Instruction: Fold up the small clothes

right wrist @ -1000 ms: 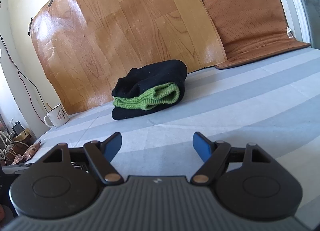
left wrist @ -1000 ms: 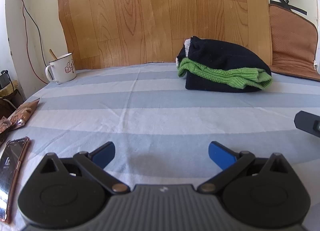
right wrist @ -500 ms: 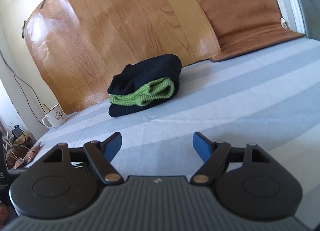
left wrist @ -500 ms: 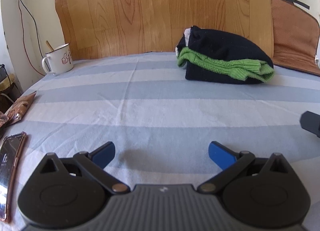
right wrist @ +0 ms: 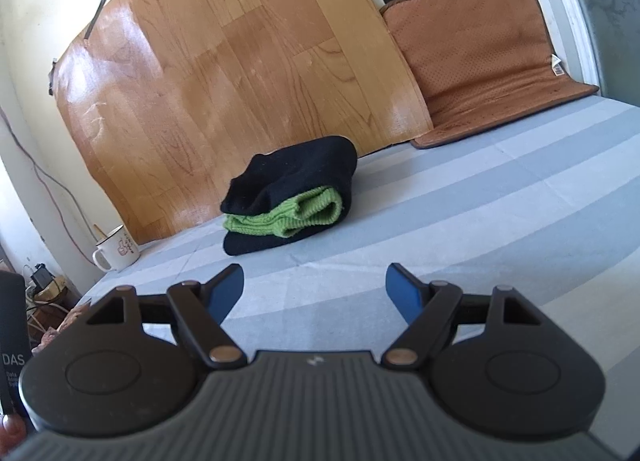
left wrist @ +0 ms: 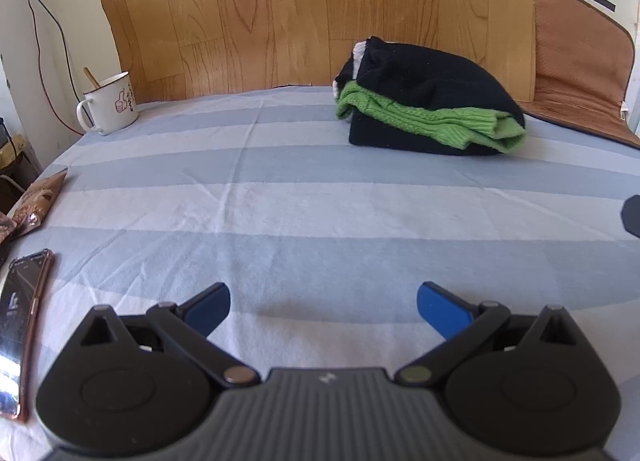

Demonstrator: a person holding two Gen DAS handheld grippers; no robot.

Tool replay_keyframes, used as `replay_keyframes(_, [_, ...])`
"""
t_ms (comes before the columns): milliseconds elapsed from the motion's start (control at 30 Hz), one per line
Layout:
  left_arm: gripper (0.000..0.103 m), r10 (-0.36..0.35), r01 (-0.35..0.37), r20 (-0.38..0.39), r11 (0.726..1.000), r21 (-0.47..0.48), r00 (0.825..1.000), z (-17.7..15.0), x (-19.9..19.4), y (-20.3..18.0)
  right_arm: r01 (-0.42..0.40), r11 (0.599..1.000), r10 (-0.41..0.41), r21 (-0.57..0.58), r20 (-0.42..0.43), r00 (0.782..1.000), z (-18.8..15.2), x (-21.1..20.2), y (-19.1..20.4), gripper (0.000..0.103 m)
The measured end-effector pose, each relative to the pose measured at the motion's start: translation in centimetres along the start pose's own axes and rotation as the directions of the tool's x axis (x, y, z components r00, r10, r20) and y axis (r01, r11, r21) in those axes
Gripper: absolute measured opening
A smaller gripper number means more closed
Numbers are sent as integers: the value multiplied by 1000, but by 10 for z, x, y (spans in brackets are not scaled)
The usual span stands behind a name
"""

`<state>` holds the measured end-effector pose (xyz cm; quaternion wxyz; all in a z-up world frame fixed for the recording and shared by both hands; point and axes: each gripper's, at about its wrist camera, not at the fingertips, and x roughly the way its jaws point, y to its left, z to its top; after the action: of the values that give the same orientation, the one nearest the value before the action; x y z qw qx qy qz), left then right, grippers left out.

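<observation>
A folded stack of small clothes point(left wrist: 428, 101), black with a green knitted piece between, lies at the far side of the blue-and-white striped sheet point(left wrist: 300, 201). It also shows in the right wrist view point(right wrist: 290, 197). My left gripper point(left wrist: 323, 307) is open and empty, low over the sheet, well short of the stack. My right gripper point(right wrist: 315, 293) is open and empty, also short of the stack. A dark part of the right gripper shows at the right edge of the left wrist view.
A white enamel mug point(left wrist: 109, 102) with a stick in it stands at the far left. A phone point(left wrist: 20, 325) and snack packets point(left wrist: 34, 203) lie at the left edge. A wood-grain board point(left wrist: 304, 13) and a brown cushion point(left wrist: 580, 73) lean behind.
Both grippers have tilted and drifted slightly, so the stack sits lower in the left view and higher in the right view. Jaws stay open. The stack has not moved.
</observation>
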<state>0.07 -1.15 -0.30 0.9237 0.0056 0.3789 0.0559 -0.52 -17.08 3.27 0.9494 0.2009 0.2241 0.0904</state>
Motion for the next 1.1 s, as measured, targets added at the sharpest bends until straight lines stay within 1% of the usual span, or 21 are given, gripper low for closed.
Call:
replay_keyframes(233, [103, -13, 13, -2, 1000, 25, 1000, -3, -14, -8, -5, 1000, 5, -23, -5, 1000, 0, -6, 4, 80])
replay_keyframes(533, [103, -26, 26, -14, 999, 43, 1000, -5, -19, -15, 5, 1000, -5, -7, 3, 1000, 2, -11, 0, 80])
replay_keyframes(867, [103, -22, 22, 2, 999, 36, 1000, 1, -25, -13, -16, 1000, 16, -19, -8, 1000, 2, -9, 6, 80])
replay_keyframes(1100, [103, -14, 14, 10, 1000, 28, 1000, 3, -26, -11, -11, 1000, 11, -13, -7, 1000, 2, -11, 5, 80])
